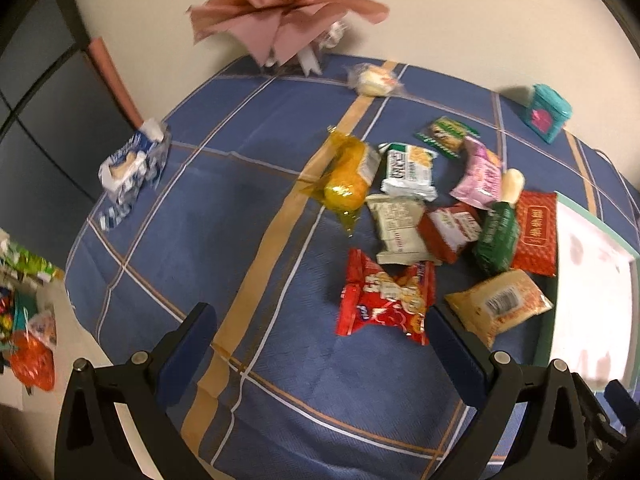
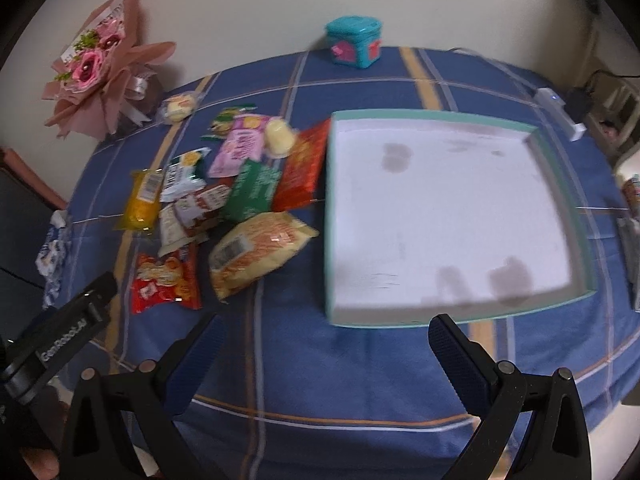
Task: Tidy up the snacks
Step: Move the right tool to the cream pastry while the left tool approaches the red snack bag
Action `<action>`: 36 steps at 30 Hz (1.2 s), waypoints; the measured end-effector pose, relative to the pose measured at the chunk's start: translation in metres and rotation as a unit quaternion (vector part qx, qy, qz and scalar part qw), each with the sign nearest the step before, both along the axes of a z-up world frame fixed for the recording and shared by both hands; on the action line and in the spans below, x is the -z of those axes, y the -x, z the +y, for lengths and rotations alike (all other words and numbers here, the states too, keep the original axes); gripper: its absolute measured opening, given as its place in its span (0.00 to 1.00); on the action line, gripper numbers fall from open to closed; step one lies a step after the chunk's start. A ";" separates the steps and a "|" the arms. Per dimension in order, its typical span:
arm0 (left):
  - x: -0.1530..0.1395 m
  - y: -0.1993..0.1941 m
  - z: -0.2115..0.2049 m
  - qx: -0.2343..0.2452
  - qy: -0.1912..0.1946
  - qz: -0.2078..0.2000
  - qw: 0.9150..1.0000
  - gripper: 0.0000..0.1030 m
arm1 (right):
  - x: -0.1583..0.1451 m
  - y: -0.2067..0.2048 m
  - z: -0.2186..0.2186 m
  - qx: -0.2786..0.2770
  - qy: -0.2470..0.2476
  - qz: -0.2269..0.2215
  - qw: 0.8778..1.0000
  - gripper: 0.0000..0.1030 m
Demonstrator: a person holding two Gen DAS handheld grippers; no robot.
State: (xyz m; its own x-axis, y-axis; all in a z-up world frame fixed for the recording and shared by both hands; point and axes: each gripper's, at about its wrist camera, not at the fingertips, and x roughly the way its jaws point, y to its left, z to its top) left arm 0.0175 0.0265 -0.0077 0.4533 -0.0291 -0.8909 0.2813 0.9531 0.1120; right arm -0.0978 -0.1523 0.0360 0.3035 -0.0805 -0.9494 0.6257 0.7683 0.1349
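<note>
On tabletop [image 2: 360, 380]: snack pile [image 2: 224, 184] just left of empty tray [image 2: 560, 184]; bouquet [image 2: 96, 76], teal tin [image 2: 354, 46] behind. Left claw [image 1: 316, 316], right claw [image 2: 324, 328] both spread wide, empty.

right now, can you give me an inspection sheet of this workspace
Surface: table under a blue plaid cloth.
Job's things: snack packets heaped left of the tray, among them a red packet, a yellow packet and a tan packet; one small bun packet lies apart near the bouquet. The teal-rimmed tray holds no snacks.
Clutter: pink bouquet, teal tin, tissue pack.
Grippers: left gripper open, empty, near the red packet; right gripper open, empty, at the tray's near edge.
Cables: dark cable and white device at the far right edge.
Surroundings: plain wall; more packets on a surface beside the table.
</note>
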 end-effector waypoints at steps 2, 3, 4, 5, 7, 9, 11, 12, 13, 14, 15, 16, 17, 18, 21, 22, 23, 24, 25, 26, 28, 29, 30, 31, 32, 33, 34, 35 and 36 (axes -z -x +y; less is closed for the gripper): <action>0.005 -0.006 0.001 -0.006 0.003 0.010 1.000 1.00 | 0.004 -0.009 0.002 -0.006 -0.006 -0.001 1.000 1.00; 0.007 -0.008 0.001 -0.006 0.006 0.014 1.000 1.00 | 0.007 -0.015 0.003 -0.010 -0.011 -0.002 1.000 1.00; 0.010 -0.011 0.000 -0.005 0.011 0.019 1.000 1.00 | 0.009 -0.018 0.004 -0.012 -0.013 -0.002 1.000 1.00; 0.013 -0.014 -0.001 -0.003 0.017 0.026 0.999 1.00 | 0.010 -0.023 0.004 -0.015 -0.013 -0.002 1.000 1.00; 0.017 -0.018 -0.002 -0.002 0.024 0.038 0.999 1.00 | 0.013 -0.032 0.005 -0.025 -0.003 0.001 1.000 1.00; 0.019 -0.022 -0.005 -0.003 0.032 0.048 0.998 1.00 | 0.016 -0.040 0.008 -0.042 0.006 0.004 0.999 1.00; 0.023 -0.027 -0.008 -0.006 0.041 0.061 0.997 1.00 | 0.019 -0.045 0.008 -0.055 0.003 0.005 0.998 1.00; 0.026 -0.029 -0.009 -0.005 0.043 0.067 0.997 1.00 | 0.021 -0.049 0.009 -0.061 0.002 0.006 0.998 1.00; 0.028 -0.030 -0.012 -0.003 0.045 0.073 0.996 1.00 | 0.023 -0.052 0.010 -0.069 0.004 0.007 0.998 1.00; 0.032 -0.031 -0.016 0.000 0.045 0.080 0.996 1.00 | 0.025 -0.056 0.011 -0.075 0.007 0.008 0.997 1.00; 0.034 -0.032 -0.018 0.001 0.045 0.084 0.995 1.00 | 0.027 -0.059 0.012 -0.082 0.010 0.009 0.997 1.00; 0.038 -0.034 -0.021 0.002 0.044 0.091 0.995 1.00 | 0.029 -0.062 0.013 -0.087 0.011 0.010 0.996 1.00; 0.041 -0.036 -0.022 0.000 0.043 0.095 0.995 1.00 | 0.032 -0.064 0.013 -0.092 0.010 0.012 0.996 1.00; 0.043 -0.037 -0.023 -0.001 0.042 0.098 0.994 1.00 | 0.035 -0.066 0.013 -0.097 0.009 0.015 0.995 1.00; 0.049 -0.042 -0.027 -0.004 0.041 0.110 0.993 1.00 | 0.043 -0.072 0.015 -0.107 0.010 0.021 0.994 1.00; 0.051 -0.043 -0.028 -0.003 0.039 0.113 0.993 1.00 | 0.045 -0.074 0.016 -0.112 0.011 0.023 0.993 1.00; 0.054 -0.045 -0.031 -0.002 0.035 0.116 0.993 1.00 | 0.047 -0.076 0.016 -0.115 0.012 0.025 0.993 1.00; 0.056 -0.045 -0.033 -0.002 0.032 0.117 0.993 1.00 | 0.049 -0.078 0.017 -0.117 0.012 0.027 0.993 1.00; 0.058 -0.046 -0.035 0.000 0.029 0.120 0.992 1.00 | 0.051 -0.080 0.017 -0.120 0.011 0.028 0.992 1.00; 0.061 -0.047 -0.037 0.001 0.026 0.124 0.992 1.00 | 0.054 -0.081 0.017 -0.124 0.007 0.029 0.992 1.00; 0.064 -0.049 -0.039 0.002 0.023 0.127 0.992 1.00 | 0.059 -0.084 0.018 -0.131 0.002 0.033 0.991 1.00; 0.066 -0.050 -0.041 0.001 0.019 0.128 0.992 1.00 | 0.061 -0.086 0.018 -0.134 0.003 0.036 0.990 1.00; 0.067 -0.051 -0.042 0.001 0.018 0.129 0.992 1.00 | 0.063 -0.087 0.019 -0.135 0.005 0.037 0.990 1.00; 0.069 -0.052 -0.043 0.002 0.017 0.131 0.991 1.00 | 0.064 -0.088 0.018 -0.136 0.007 0.039 0.990 1.00; 0.071 -0.053 -0.044 0.002 0.017 0.133 0.991 1.00 | 0.066 -0.089 0.018 -0.139 0.008 0.039 0.990 1.00; 0.074 -0.054 -0.045 0.002 0.016 0.135 0.991 1.00 | 0.067 -0.092 0.018 -0.141 0.010 0.039 0.989 1.00; 0.075 -0.055 -0.045 0.001 0.015 0.137 0.990 1.00 | 0.068 -0.092 0.019 -0.143 0.011 0.039 0.989 1.00; 0.078 -0.056 -0.046 0.000 0.013 0.139 0.990 1.00 | 0.069 -0.094 0.020 -0.144 0.010 0.040 0.989 1.00; 0.081 -0.058 -0.046 -0.001 0.012 0.139 0.990 1.00 | 0.071 -0.094 0.020 -0.144 0.009 0.042 0.989 1.00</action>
State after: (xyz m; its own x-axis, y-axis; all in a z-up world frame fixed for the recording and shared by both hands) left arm 0.0750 -0.0197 -0.0891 0.1901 -0.0513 -0.9804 0.2965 0.9550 0.0075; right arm -0.0034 -0.1323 -0.0348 0.2359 -0.0187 -0.9716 0.3887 0.9181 0.0767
